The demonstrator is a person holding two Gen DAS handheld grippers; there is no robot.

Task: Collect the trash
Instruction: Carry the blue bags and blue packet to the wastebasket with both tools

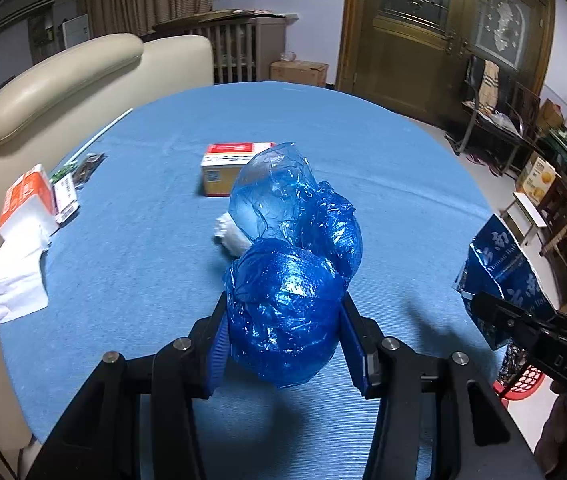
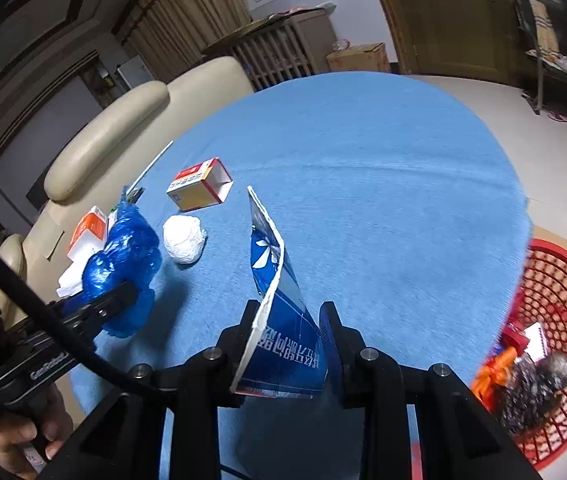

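A plastic bag (image 1: 287,280) sits between the left jaws; beyond it lie a paper wad (image 2: 184,239) and an open box (image 2: 199,184) (farther ahead), a basket (image 2: 563,280) right of the right jaws.

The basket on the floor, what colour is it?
Red, an open lattice basket; clearest in the right wrist view.

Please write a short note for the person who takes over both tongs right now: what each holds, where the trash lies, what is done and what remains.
Left tongs: shut on the blue plastic bag, held over the blue table.
Right tongs: shut on the blue carton piece.
Red basket stands on the floor to the right, with some trash already inside.
Left on the table: white paper ball, red-and-yellow box, orange-and-white packets at the left edge.
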